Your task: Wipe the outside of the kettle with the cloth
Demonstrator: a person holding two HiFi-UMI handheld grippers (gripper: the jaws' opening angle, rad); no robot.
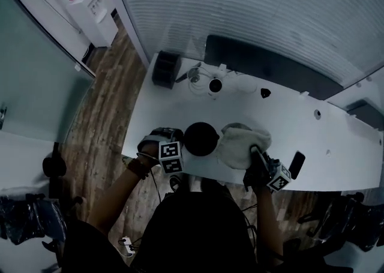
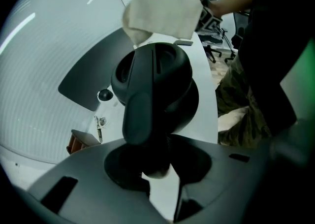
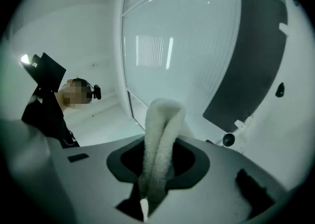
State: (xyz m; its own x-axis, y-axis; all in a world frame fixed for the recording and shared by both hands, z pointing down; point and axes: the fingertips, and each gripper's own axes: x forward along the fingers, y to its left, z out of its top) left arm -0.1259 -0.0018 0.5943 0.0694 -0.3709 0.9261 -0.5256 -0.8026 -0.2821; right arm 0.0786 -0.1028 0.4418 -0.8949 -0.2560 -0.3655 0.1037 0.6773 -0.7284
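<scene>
Black kettle (image 1: 201, 138) near front edge of white table (image 1: 336, 146). Left gripper (image 2: 157, 166) clamped on its handle. Right gripper (image 3: 152, 188) pinches cloth (image 1: 243, 146) just beside kettle. Small white camera (image 1: 215, 86) and dark mat (image 1: 270, 65) behind.

Head cam looks steeply down on the table (image 1: 288, 122), with left gripper (image 1: 177, 146) and right gripper (image 1: 257, 153) low in frame. Each gripper cam sits right behind its own jaws. The left one faces the kettle (image 2: 157, 80) close ahead, the right one the cloth (image 3: 160, 154). Head and left views share both.

No writing can be read on anything
</scene>
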